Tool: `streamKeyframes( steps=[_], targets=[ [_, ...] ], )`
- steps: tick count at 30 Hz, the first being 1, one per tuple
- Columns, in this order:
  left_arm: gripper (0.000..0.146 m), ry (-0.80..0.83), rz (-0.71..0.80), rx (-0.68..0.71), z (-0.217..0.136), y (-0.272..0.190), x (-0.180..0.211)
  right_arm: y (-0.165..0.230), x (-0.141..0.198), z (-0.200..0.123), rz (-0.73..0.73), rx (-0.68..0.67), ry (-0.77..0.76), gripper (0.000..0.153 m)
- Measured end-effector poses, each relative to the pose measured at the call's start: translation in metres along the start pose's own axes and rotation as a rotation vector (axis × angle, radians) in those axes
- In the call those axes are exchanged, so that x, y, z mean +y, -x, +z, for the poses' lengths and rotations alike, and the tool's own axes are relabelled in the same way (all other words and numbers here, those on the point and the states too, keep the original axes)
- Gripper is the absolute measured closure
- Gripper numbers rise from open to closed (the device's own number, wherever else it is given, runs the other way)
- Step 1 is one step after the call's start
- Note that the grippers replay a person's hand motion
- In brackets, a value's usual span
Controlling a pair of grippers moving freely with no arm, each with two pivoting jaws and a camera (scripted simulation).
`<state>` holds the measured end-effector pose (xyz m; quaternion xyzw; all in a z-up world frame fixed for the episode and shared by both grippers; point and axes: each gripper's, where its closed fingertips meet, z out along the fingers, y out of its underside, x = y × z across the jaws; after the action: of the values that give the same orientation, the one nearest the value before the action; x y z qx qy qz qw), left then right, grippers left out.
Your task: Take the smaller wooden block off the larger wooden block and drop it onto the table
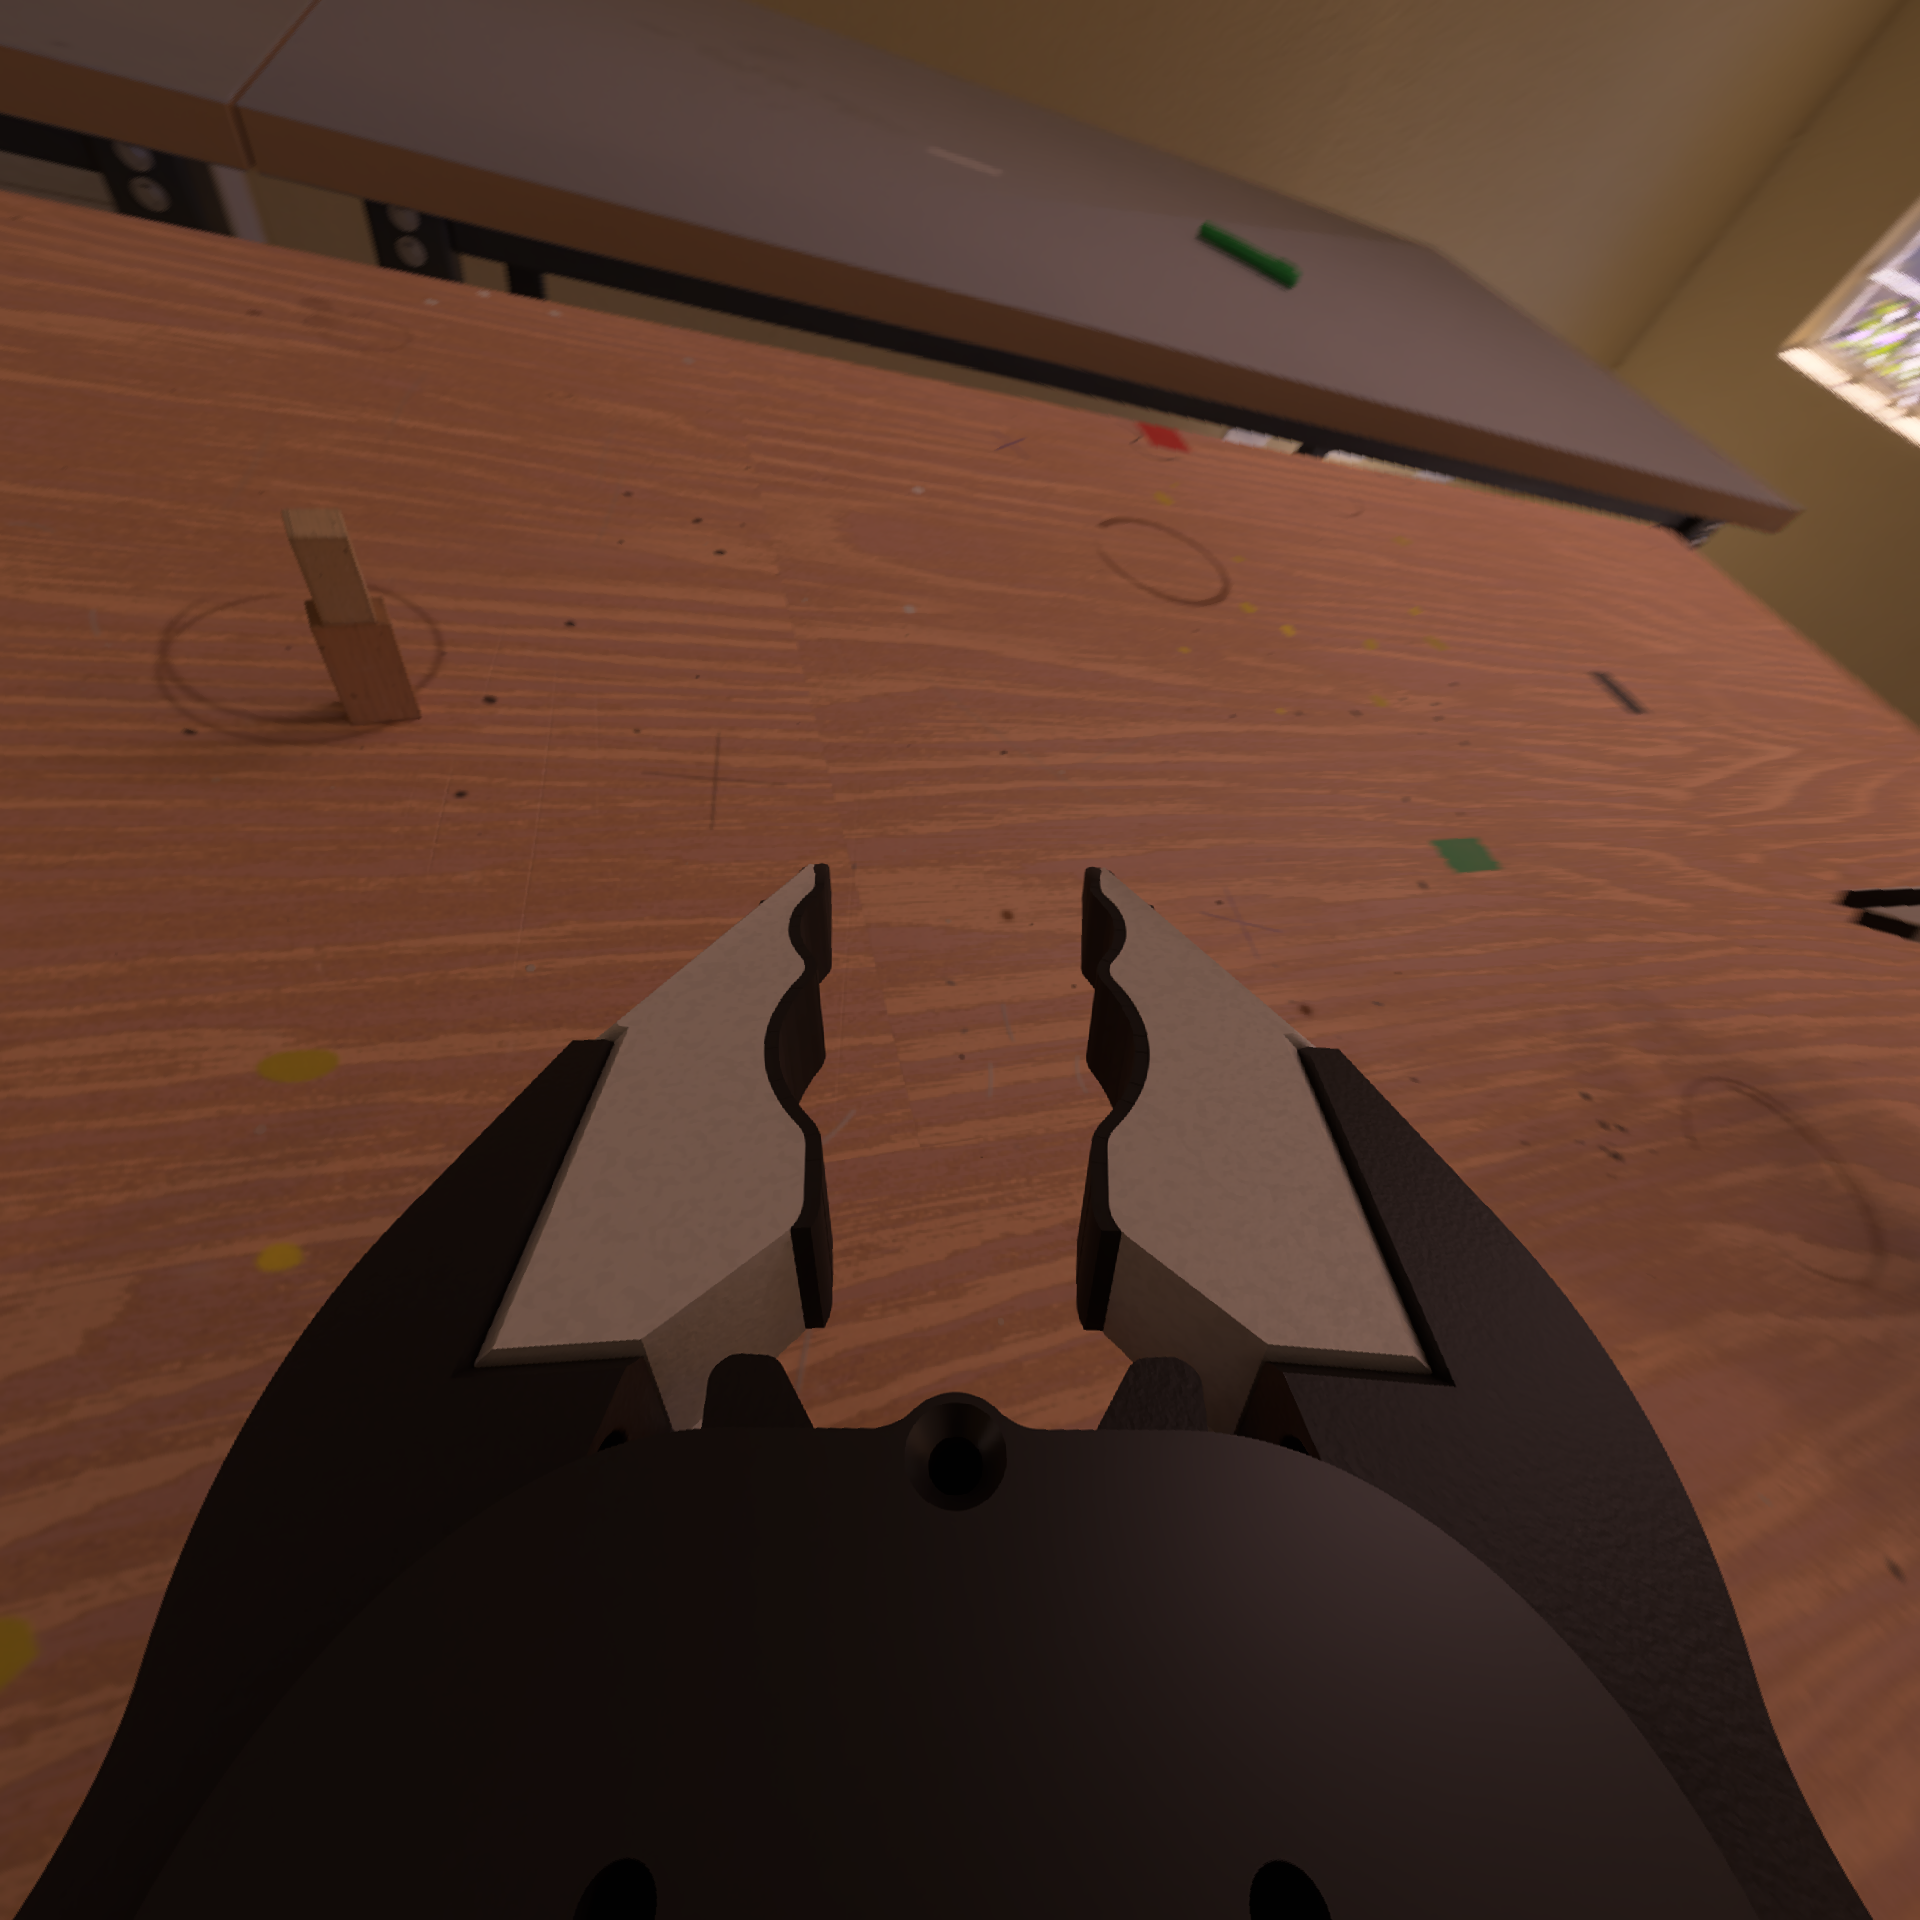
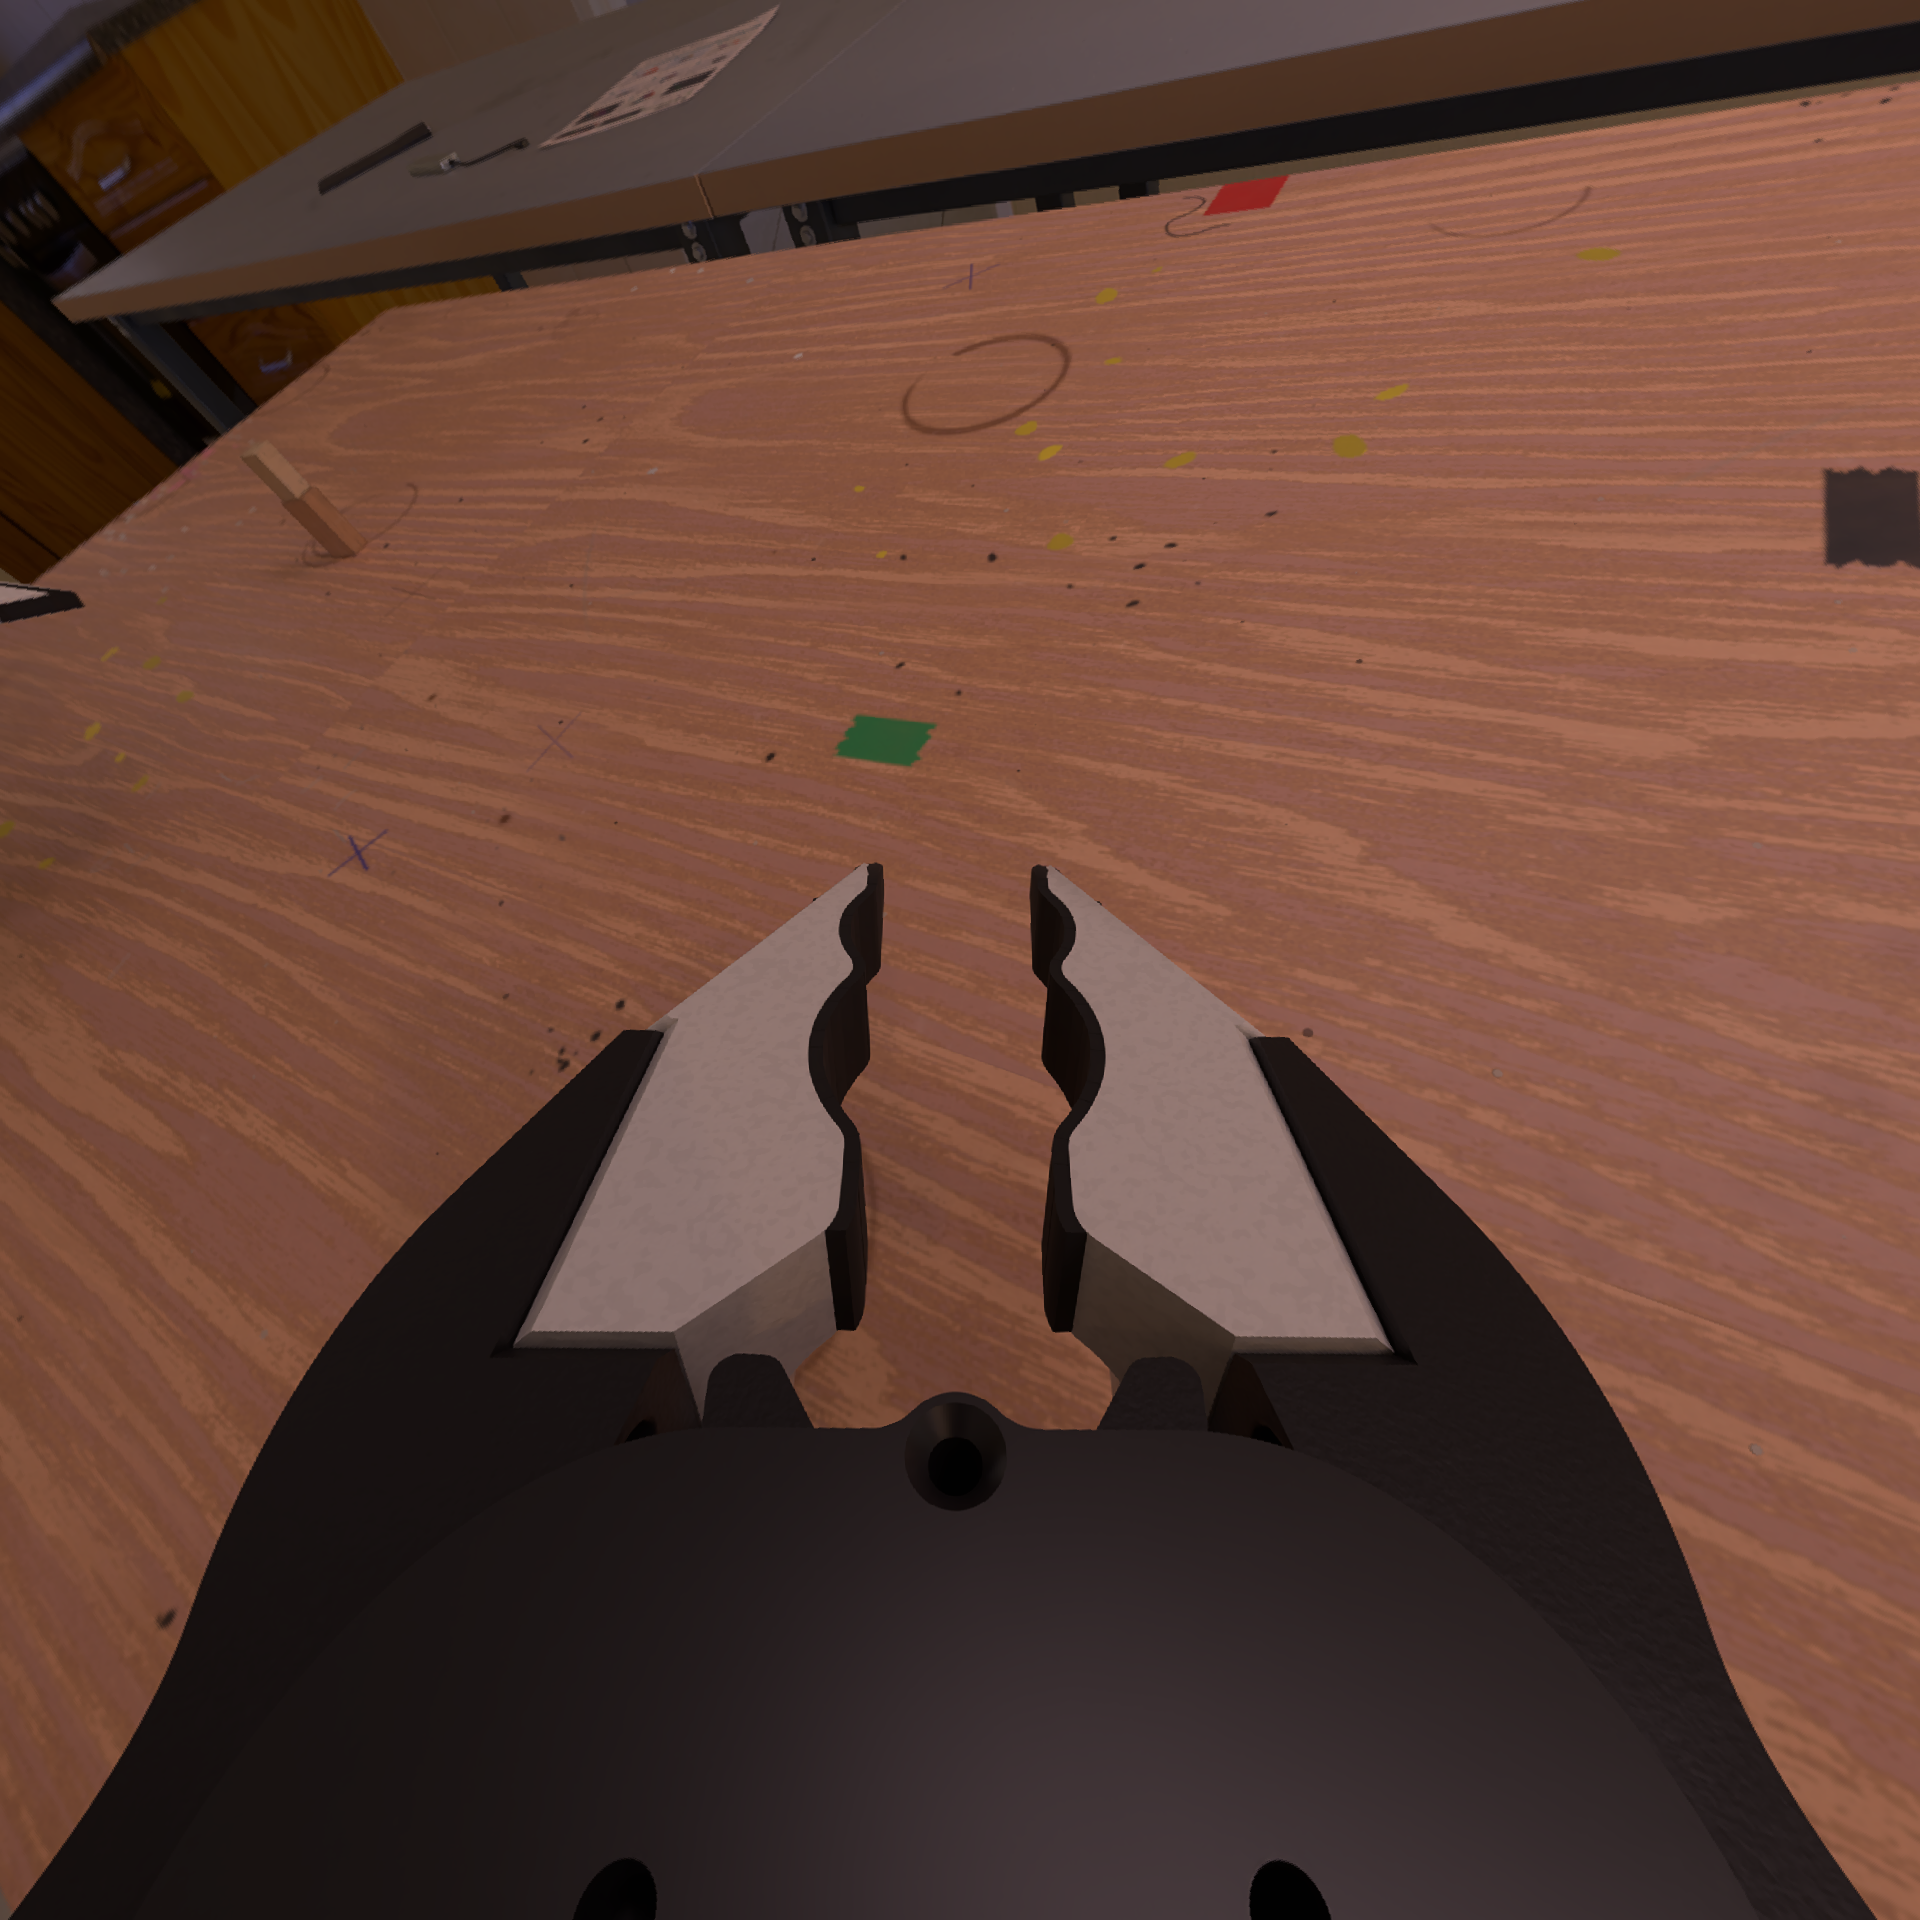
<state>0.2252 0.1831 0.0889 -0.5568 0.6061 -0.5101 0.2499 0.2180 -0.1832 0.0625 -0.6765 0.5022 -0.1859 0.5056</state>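
Note:
A small pale wooden block (image 1: pixel 327 566) stands upright on a larger, darker wooden block (image 1: pixel 366 670) on the wooden table (image 1: pixel 935 675), inside a drawn circle at the far left. The stack also shows small at the far left in the right wrist view, with the small block (image 2: pixel 272 464) on the larger block (image 2: pixel 327 525). My left gripper (image 1: pixel 956 883) is open and empty, well to the right of the stack and nearer than it. My right gripper (image 2: pixel 956 883) is open and empty, far from the stack.
Flat marks lie on the table: a green patch (image 1: pixel 1465 854) (image 2: pixel 885 740), a red patch (image 2: pixel 1245 195), a black patch (image 2: pixel 1870 532), drawn circles (image 2: pixel 985 384) and paint spots. A grey bench (image 1: pixel 935 156) with a green item (image 1: pixel 1247 252) stands beyond the table's far edge.

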Motion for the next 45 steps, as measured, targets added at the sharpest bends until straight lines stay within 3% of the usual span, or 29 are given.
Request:
streamKeyframes(
  steps=[3, 8, 13, 16, 20, 23, 27, 31, 33, 38, 42, 45],
  targets=[
    [0.101, -0.023, 0.026, 0.046, -0.010, 0.005, -0.011, -0.002, -0.003, 0.002, 0.016, -0.003, -0.011, 0.125],
    [0.109, 0.084, 0.186, 0.049, -0.006, 0.032, -0.005, -0.002, -0.007, 0.006, 0.025, 0.004, -0.023, 0.125],
    [0.112, 0.234, 0.701, 0.390, -0.003, 0.043, -0.022, 0.010, -0.008, 0.011, 0.027, -0.045, -0.026, 0.125],
    [0.113, 0.382, 0.958, 0.391, 0.026, 0.088, -0.048, 0.014, -0.005, 0.014, -0.013, -0.053, -0.004, 0.125],
    [0.101, 0.568, 1.036, 0.393, 0.078, 0.133, -0.070, 0.017, -0.003, 0.015, -0.014, -0.065, 0.006, 0.125],
    [0.098, 0.812, 1.098, 0.385, 0.104, 0.159, -0.048, 0.017, -0.003, 0.014, -0.020, -0.063, 0.006, 0.125],
    [0.089, 1.041, 1.089, 0.372, 0.113, 0.172, -0.017, 0.013, 0.000, 0.013, -0.014, -0.056, 0.017, 0.125],
    [0.105, 1.033, 1.133, 0.369, 0.109, 0.173, -0.016, 0.013, 0.002, 0.012, 0.011, -0.072, 0.025, 0.125],
    [0.130, 0.995, 1.161, 0.355, 0.102, 0.173, -0.025, 0.014, 0.002, 0.011, 0.013, -0.077, 0.024, 0.125],
    [0.134, 0.806, 1.189, 0.314, 0.071, 0.142, -0.074, 0.019, 0.003, 0.009, 0.018, -0.094, 0.020, 0.126],
    [0.134, 0.584, 1.308, 0.403, 0.041, 0.049, -0.110, 0.022, 0.002, 0.007, 0.015, -0.099, 0.012, 0.126],
    [0.134, 0.459, 1.419, 0.626, 0.024, -0.049, -0.088, 0.023, -0.001, 0.005, 0.014, -0.102, -0.003, 0.126]
  ],
)
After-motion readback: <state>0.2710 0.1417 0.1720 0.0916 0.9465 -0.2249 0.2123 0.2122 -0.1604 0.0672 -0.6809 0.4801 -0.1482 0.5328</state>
